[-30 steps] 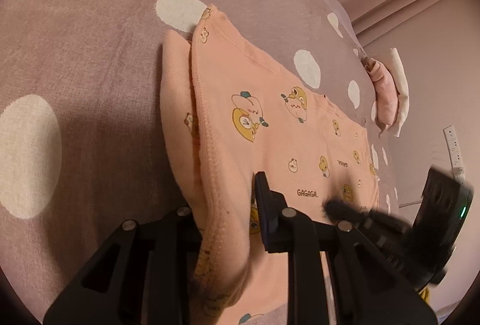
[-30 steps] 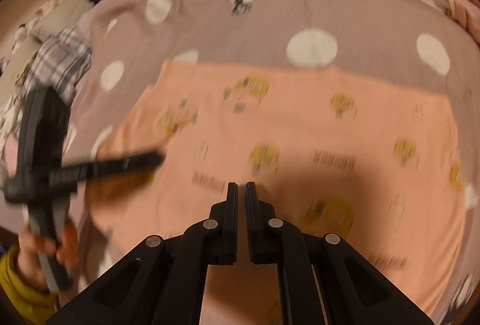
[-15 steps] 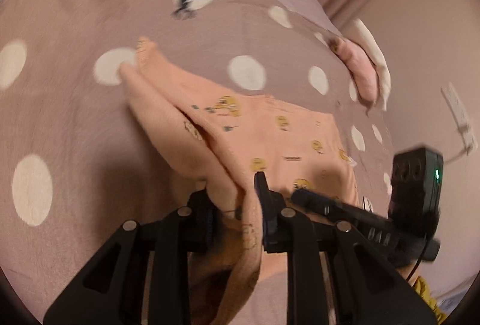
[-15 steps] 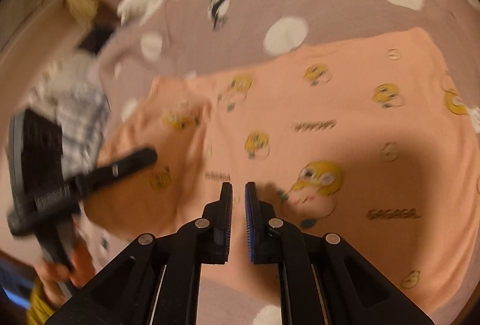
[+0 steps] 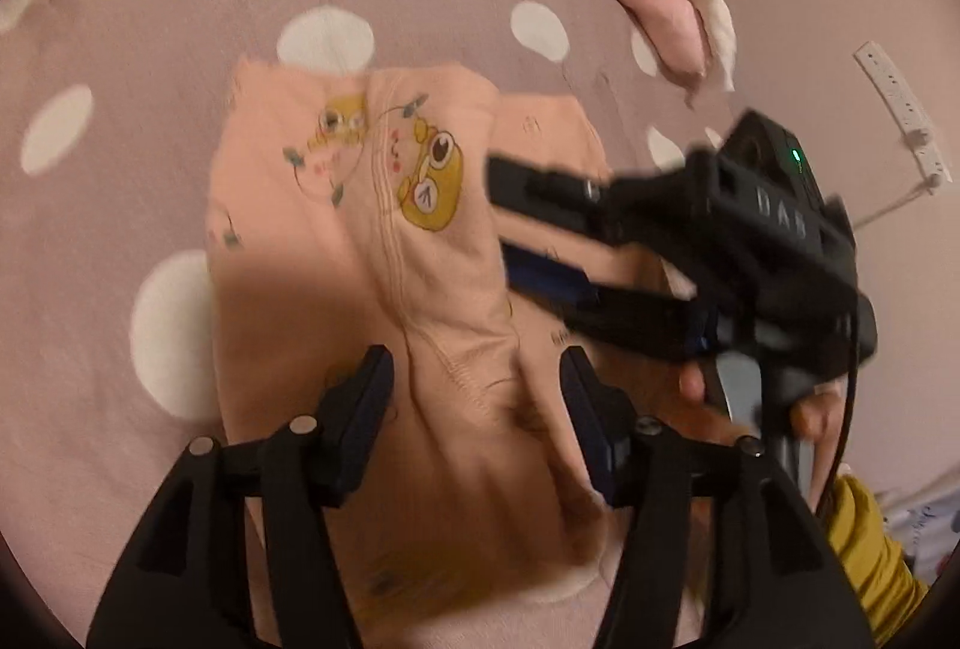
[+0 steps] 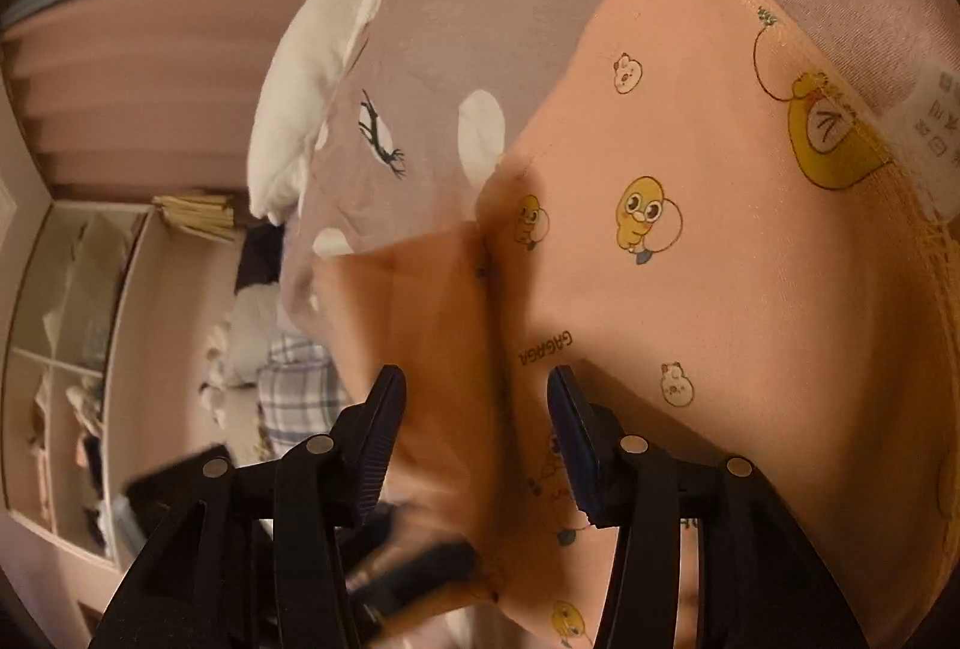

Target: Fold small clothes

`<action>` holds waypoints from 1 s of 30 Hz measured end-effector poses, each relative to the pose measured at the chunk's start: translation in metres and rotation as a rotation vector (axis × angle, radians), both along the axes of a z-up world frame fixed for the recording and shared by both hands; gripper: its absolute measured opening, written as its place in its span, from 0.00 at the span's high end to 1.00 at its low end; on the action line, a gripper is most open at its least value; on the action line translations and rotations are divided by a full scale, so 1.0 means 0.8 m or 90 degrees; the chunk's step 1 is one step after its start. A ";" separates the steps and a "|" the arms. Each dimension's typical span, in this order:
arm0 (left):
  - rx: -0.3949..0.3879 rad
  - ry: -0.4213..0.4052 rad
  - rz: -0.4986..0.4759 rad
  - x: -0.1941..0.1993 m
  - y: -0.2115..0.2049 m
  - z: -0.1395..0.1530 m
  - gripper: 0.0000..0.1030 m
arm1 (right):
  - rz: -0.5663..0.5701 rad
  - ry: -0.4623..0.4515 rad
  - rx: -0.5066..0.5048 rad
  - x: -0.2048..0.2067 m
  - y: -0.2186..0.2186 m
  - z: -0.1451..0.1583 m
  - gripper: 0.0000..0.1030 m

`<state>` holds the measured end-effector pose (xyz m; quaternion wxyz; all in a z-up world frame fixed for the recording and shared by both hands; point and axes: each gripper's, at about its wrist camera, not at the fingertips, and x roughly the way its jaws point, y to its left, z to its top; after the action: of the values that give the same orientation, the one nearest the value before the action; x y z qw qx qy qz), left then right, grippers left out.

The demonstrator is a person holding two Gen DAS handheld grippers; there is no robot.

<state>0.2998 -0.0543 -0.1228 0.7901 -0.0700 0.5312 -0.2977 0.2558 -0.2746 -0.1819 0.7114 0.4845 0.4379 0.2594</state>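
Note:
A small peach garment (image 5: pixel 420 241) with yellow cartoon prints lies on the mauve polka-dot bedspread (image 5: pixel 150 109), one part folded over the rest. My left gripper (image 5: pixel 474 397) is open, its fingers on either side of a bunched fold near the garment's near edge. My right gripper (image 6: pixel 474 421) is open too, its fingers straddling a fold line of the same garment (image 6: pixel 690 259). The right gripper also shows in the left wrist view (image 5: pixel 540 241), lying across the garment's right side with its jaws apart.
A folded pink and white cloth (image 5: pixel 660 13) lies at the bed's far right edge. A white plush toy (image 6: pixel 312 67) lies at the head of the bed. A plaid cloth (image 6: pixel 294 379) and a shelf unit (image 6: pixel 66 349) are beyond the bed's left side.
Both grippers have opened; the left has let go of the garment's edge, which now lies folded over. The right gripper has moved in low over the garment's fold.

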 end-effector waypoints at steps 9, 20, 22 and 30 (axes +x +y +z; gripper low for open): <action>-0.073 0.007 0.056 -0.026 0.060 0.008 0.44 | -0.007 -0.008 0.022 0.003 -0.001 0.001 0.49; -0.072 -0.008 0.093 -0.043 0.096 0.015 0.42 | 0.007 0.004 -0.027 0.016 0.023 0.009 0.43; -0.076 -0.004 0.096 -0.044 0.097 0.014 0.42 | 0.019 0.001 -0.120 0.020 0.044 0.019 0.45; -0.067 0.002 0.105 -0.056 0.107 0.009 0.42 | 0.020 -0.038 -0.312 0.028 0.077 0.038 0.90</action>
<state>0.2554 0.0310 -0.1153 0.8062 -0.1555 0.5087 -0.2590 0.2786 -0.2134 -0.1512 0.8162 0.2827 0.4739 0.1712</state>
